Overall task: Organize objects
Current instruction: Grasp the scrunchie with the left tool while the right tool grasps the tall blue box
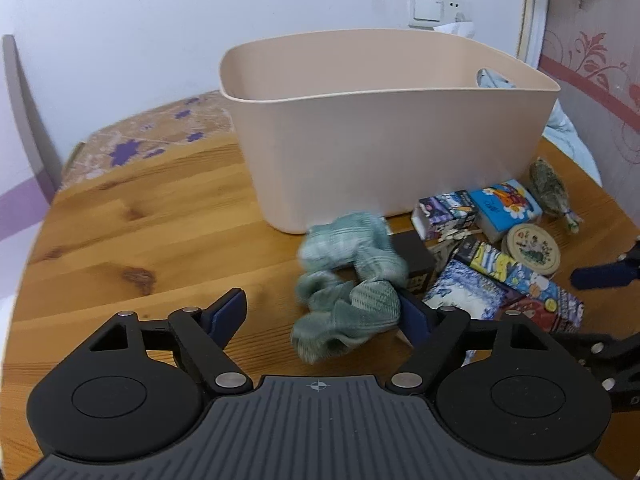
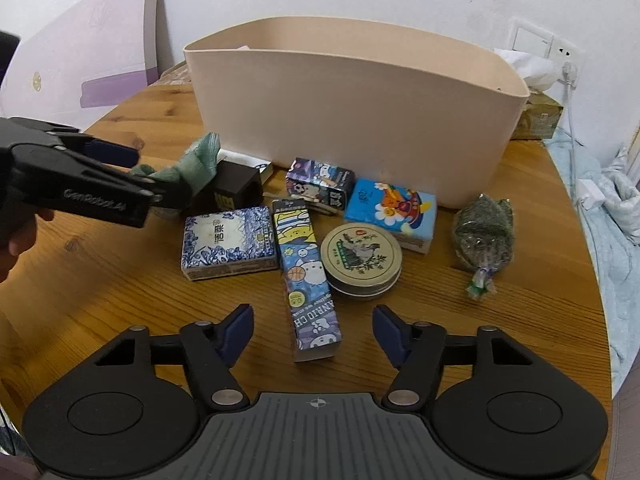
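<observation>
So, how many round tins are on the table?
1. The round tin lies on the wooden table, between the long cartoon box and the blue tissue pack. Inside the beige basket cannot be seen.

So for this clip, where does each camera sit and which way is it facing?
Left wrist: on the left gripper, angled down over the wooden table at the green cloth between its open fingers; the right gripper's fingers enter at its right edge.
Right wrist: on the right gripper, angled down at the long cartoon box between open fingers; the left gripper and a hand show at left.
Shared: beige tub, round tin, the box pile.
</observation>
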{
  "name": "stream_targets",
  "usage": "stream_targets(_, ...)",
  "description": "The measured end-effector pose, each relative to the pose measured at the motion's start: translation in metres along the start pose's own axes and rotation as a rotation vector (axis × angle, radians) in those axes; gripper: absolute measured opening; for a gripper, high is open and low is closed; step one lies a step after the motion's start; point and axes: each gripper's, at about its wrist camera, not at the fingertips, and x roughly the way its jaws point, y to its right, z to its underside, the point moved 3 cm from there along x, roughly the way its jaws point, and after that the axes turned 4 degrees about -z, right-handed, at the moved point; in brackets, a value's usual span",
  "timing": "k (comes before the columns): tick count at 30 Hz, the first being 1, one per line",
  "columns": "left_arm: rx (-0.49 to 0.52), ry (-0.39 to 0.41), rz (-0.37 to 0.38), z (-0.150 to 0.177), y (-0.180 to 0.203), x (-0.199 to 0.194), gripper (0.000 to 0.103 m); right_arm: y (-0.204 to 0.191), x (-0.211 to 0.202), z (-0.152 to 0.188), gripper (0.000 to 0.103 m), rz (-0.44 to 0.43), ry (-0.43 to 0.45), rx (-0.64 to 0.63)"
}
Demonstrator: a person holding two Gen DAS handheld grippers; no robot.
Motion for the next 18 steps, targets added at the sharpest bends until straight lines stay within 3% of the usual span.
stream_targets(2,0.014,0.0,0.001,-0.002,0.003,0.004,0.072,0.0,0.002,-0.001,0.058,-0.002,-0.003,-0.003)
stream_targets(9,0.03,-0.03,0.04,-0.002,0.009,0.011,0.029,0.0,0.004,-0.001,0.025,-0.021,-0.002,0.0)
stream_targets(18,-0.003,-0.016,0.06,0.004,0.006,-0.004,0.019,-0.006,-0.013,0.001,0.021,-0.038,0.034,-0.022)
